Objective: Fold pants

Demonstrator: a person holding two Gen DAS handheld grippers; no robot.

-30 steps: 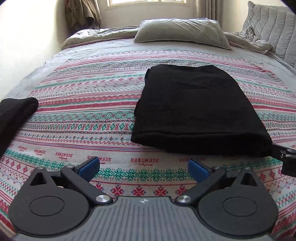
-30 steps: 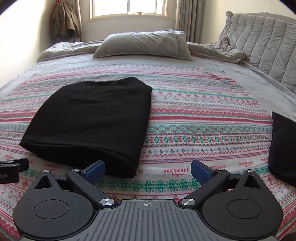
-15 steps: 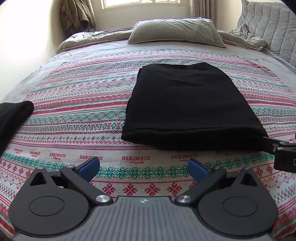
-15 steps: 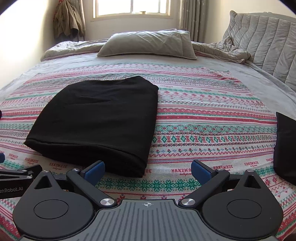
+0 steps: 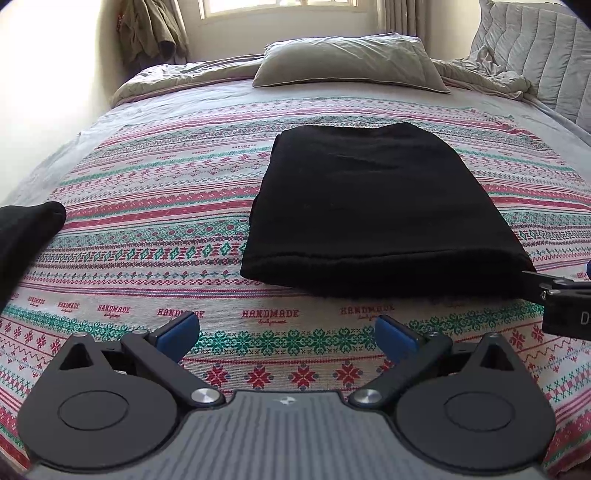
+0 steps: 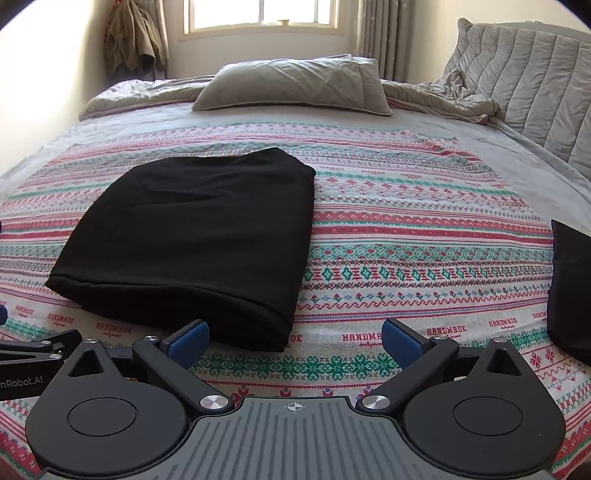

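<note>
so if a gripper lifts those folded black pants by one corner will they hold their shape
Probably not. The folded black pants look like soft, layered knit, so they would likely droop and unfold. They should slide easily on the patterned blanket, without rolling.

Bed: I see a wide bed (image 6: 424, 206) under a striped, patterned blanket (image 6: 406, 258).
Far edge: a grey pillow (image 6: 295, 86) and a rumpled duvet (image 6: 443, 98).
Right corner: a quilted grey headboard (image 6: 524, 77).
Back wall: a sunlit window (image 6: 264, 14), curtain (image 6: 376, 37) beside it.
Left corner: a jacket (image 6: 133, 37) hanging.
</note>
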